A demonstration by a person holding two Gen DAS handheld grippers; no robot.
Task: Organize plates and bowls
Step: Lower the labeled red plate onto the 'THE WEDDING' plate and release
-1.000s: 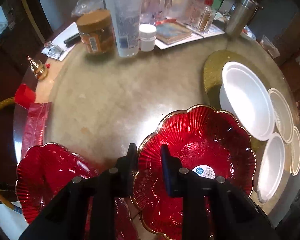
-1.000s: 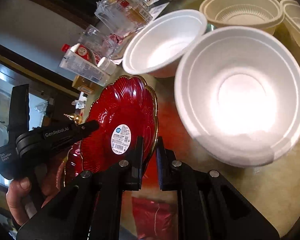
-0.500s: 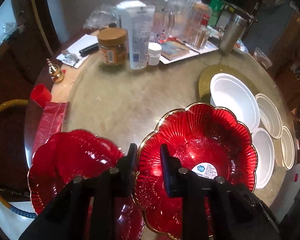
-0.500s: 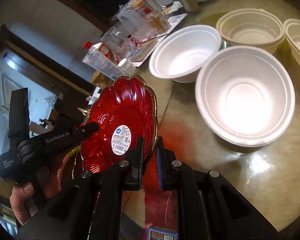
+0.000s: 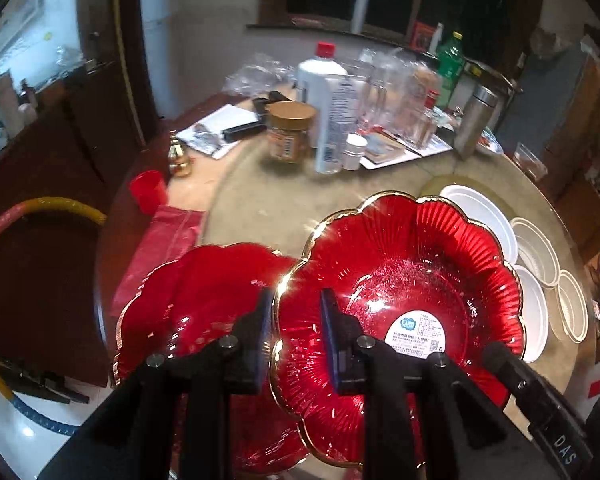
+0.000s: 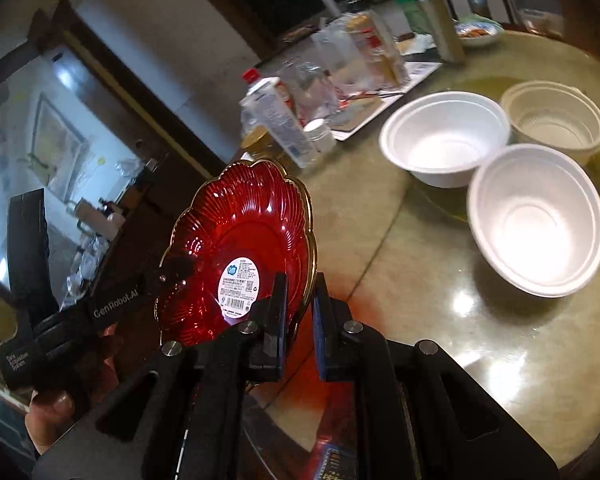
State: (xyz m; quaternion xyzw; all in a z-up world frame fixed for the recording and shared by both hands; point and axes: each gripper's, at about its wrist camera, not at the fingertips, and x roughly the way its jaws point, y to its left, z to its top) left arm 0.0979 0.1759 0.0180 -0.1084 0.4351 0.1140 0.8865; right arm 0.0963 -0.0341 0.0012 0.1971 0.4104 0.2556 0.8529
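The red plate (image 5: 404, 280) is off the bench (image 5: 284, 196), carried by both grippers above its near edge, with the white bowls (image 6: 536, 216) to the right of it. The left gripper (image 5: 294, 336) is clamped on the plate's left rim; the right gripper (image 6: 300, 312) is clamped on the opposite rim, gold edge between its pads. In the right wrist view the plate stands steeply tilted. A second red plate (image 5: 196, 292) lies just left of the carried plate, partly under it.

Risks from here, as a judgement:
- Slip — each grip bites only a thin, glossy scalloped rim. If the two hands drift apart or twist unevenly, one rim can pull free and the plate swings or drops.
- Collision — a low pass over the second plate can chip both gold edges.
- Misalignment — setting it down off-centre on that plate leaves the stack rocking near the bench edge.
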